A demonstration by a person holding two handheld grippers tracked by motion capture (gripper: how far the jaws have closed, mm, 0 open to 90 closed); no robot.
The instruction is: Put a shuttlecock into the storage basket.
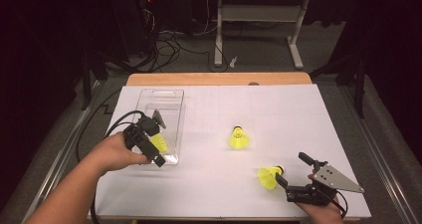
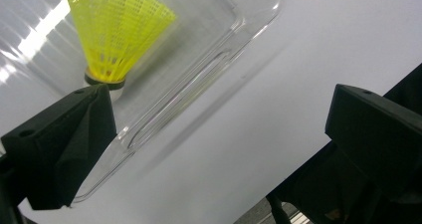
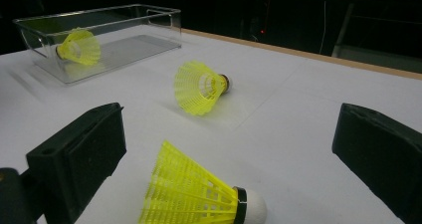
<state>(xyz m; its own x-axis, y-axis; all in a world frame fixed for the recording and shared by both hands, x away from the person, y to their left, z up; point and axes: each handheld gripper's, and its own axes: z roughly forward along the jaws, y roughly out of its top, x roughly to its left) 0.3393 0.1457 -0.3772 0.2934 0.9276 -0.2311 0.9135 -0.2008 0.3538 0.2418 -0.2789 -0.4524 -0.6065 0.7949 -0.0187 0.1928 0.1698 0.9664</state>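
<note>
The right gripper [image 1: 291,171], at five o'clock on the white table [image 1: 278,114], has its jaws spread wide on either side of the nearest yellow shuttlecock [image 3: 199,196], which lies on its side between them, untouched. Farther out, near the table's centre, a second shuttlecock [image 1: 239,138] lies alone. At nine o'clock the left gripper [image 1: 158,152] hangs open over the near end of the clear plastic bin [image 1: 169,97], where a third shuttlecock [image 2: 117,30] rests inside.
</note>
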